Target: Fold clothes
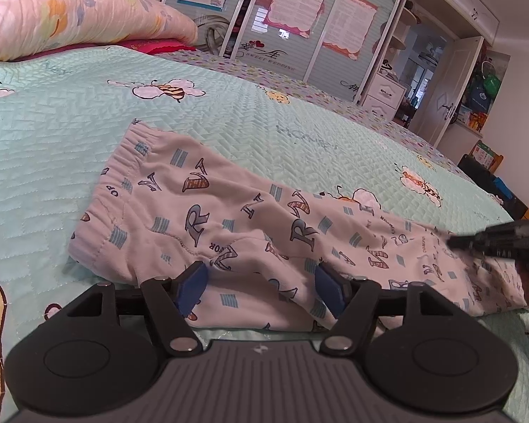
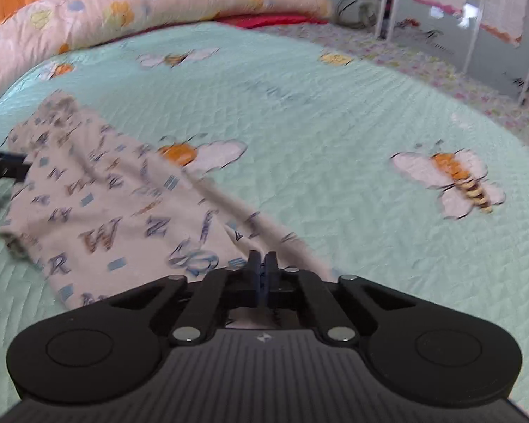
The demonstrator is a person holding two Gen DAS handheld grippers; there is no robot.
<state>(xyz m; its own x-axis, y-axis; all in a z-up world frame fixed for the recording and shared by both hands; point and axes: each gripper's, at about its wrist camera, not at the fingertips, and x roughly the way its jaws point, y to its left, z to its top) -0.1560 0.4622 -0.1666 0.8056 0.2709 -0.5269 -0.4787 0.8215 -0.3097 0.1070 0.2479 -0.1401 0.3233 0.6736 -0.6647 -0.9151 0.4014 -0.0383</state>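
- The left gripper is nearest, jaws wide apart over the pants.
- The right gripper looks pinched shut on the leg end.
- Pants lie on the bed, soft, light; grab edges.

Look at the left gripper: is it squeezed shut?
No, the left gripper has its jaws spread wide over the pants.
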